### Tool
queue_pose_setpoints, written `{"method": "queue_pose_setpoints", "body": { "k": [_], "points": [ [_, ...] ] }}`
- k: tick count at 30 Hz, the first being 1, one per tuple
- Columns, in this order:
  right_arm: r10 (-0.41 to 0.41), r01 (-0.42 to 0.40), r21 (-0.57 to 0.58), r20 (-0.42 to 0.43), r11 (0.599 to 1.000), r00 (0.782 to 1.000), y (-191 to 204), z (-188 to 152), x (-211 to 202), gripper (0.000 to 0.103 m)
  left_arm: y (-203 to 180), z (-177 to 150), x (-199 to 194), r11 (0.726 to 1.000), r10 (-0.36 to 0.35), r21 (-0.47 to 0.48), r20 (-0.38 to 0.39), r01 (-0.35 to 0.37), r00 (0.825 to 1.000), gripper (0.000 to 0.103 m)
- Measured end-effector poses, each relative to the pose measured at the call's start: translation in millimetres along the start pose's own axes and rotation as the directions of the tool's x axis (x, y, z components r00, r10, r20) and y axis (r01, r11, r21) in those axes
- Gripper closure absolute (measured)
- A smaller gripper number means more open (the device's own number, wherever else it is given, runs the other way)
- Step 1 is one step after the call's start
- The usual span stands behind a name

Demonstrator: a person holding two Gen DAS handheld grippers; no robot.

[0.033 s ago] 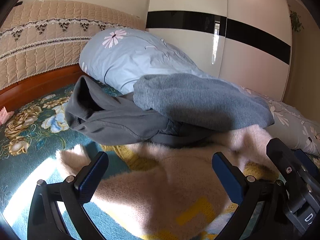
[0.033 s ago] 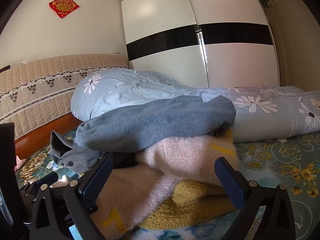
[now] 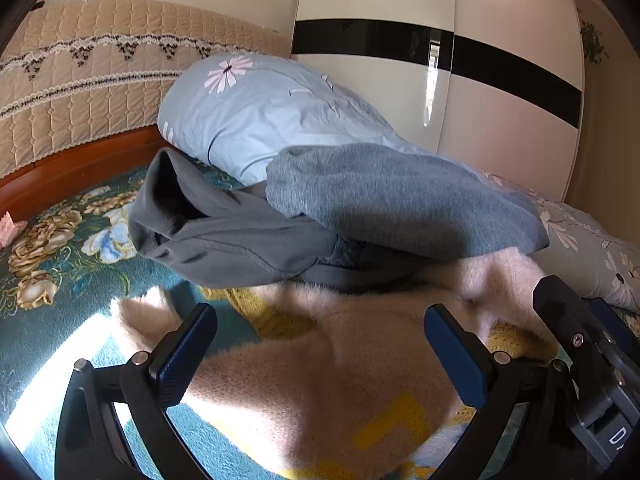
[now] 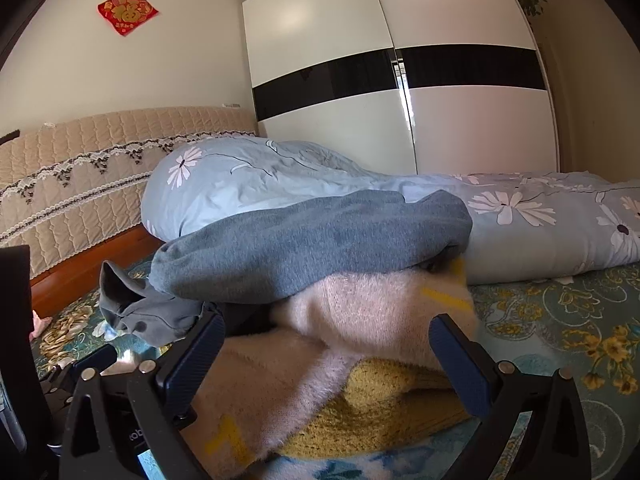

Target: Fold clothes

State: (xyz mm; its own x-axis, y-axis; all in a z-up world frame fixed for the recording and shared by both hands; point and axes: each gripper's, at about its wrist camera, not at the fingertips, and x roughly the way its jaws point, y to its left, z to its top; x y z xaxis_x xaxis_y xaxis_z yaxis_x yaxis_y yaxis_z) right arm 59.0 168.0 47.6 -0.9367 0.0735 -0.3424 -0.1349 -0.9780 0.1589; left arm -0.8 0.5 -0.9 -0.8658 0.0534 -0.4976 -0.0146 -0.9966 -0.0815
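**A:** Left wrist view first. Any readable text? All I get is a white "D" on the grey body of the right gripper (image 3: 592, 364) poking in at the right edge; the rest is cut off.

**B:** Same here. The left gripper (image 3: 320, 340) has its jaws spread wide, nothing between the blue pads, sitting low over a fuzzy pink sweater (image 3: 320, 380) with yellow patches. It's spread on the teal floral bedspread (image 3: 52, 320). Behind it there's a smooth dark grey hoodie (image 3: 216, 240) bunched up, with a fleecy blue-grey sweater (image 3: 400, 208) draped over it. A light blue daisy-print duvet (image 3: 260, 120) is rolled up behind that.

**A:** Right wrist view then. There's a red square paper (image 4: 127, 10) with a gold character on the wall, too small for me to read. Faint letters on the tool at the bottom left, cropped too.

**B:** This gripper (image 4: 327, 346) is also wide open, holding nothing. The pink knit is folded in a lump between the pads, lying on a coarse mustard-yellow knit (image 4: 380, 420). The blue-grey one sits on top of the pile. Glossy white wardrobe (image 4: 400, 120) with a black band behind, quilted beige headboard (image 4: 80, 168) on the left.
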Motion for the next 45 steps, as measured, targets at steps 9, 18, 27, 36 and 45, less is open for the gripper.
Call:
{"method": "queue_pose_setpoints", "body": {
  "k": [9,18,27,36,45],
  "points": [
    [0.015,-0.015,0.0,-0.024,1.0,1.0,2,-4,8,0.0,-3,-3,8,1.0,-0.004,0.017,-0.036,0.004,0.999,0.0],
    [-0.006,0.006,-0.001,-0.037,1.0,0.999,4,-4,7,0.0,-5,-5,16,1.0,0.006,0.023,-0.055,-0.005,0.998,0.0],
    [-0.001,0.001,0.006,-0.046,1.0,0.999,2,-5,9,0.0,-5,-4,14,1.0,0.011,0.017,-0.039,-0.011,0.999,0.0],
    [-0.01,0.01,0.0,-0.052,1.0,0.999,2,-6,10,0.0,-6,-3,14,1.0,0.017,0.024,-0.037,-0.016,0.999,0.0],
    [-0.01,0.01,0.002,-0.06,1.0,0.998,2,-7,12,0.0,-5,-4,15,0.999,0.025,0.032,-0.037,-0.024,0.999,0.0]
  ]
}}
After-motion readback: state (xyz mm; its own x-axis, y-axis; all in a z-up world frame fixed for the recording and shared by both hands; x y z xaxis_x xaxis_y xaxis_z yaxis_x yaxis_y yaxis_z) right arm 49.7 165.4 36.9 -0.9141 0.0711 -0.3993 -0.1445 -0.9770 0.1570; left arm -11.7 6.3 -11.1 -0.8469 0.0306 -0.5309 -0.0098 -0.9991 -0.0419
